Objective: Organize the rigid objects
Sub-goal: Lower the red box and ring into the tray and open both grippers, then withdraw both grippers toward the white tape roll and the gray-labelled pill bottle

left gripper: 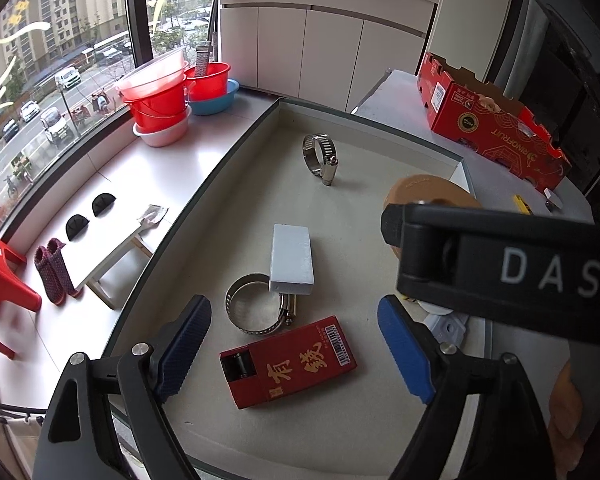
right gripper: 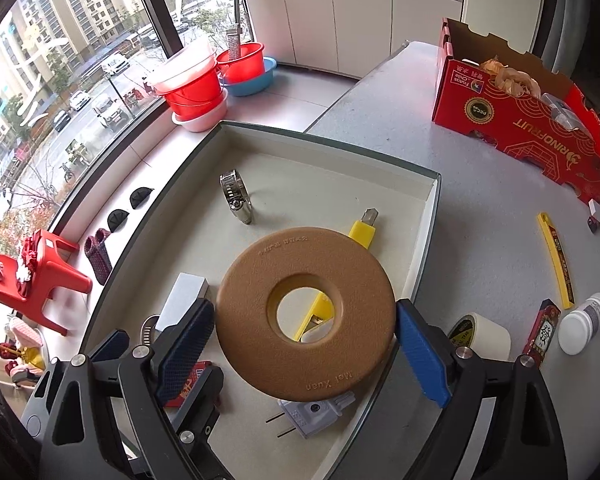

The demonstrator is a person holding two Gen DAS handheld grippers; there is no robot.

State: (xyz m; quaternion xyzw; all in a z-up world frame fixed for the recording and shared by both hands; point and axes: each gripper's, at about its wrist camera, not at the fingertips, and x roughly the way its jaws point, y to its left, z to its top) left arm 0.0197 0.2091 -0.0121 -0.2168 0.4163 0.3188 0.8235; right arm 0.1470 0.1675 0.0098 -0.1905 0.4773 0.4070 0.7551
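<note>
Covering much of the tray's right side in the right wrist view, the brown ring (right gripper: 306,314) hides most of the yellow utility knife (right gripper: 362,232), whose tip and a strip seen through the ring's hole are all that show. A grey plug adapter (right gripper: 312,414) pokes out from under the ring's lower edge, prongs to the left. In the left wrist view the right gripper's black body crosses the right of the frame and blocks most of the ring and the adapter.

Grey tray walls (right gripper: 328,142) close the upper and right sides; the middle of the tray floor lies bare between the upright hose clamp (left gripper: 320,154) at upper centre and the things lower down. Outside the tray, on the bench (right gripper: 480,200) at right, lie a yellow strip (right gripper: 556,260), a tape roll (right gripper: 486,334), a white bottle (right gripper: 588,322) and a red fruit carton (right gripper: 516,120).

The right gripper (right gripper: 304,354) has its jaws released and spread wide, the ring between them; whether the pads touch its rim I cannot tell. The left gripper (left gripper: 296,354) is also released, jaws apart, with the red box (left gripper: 288,362) lying flat between them, touching neither pad. Just above it a second hose clamp (left gripper: 256,304) lies flat, partly under a white block (left gripper: 292,258).
</note>
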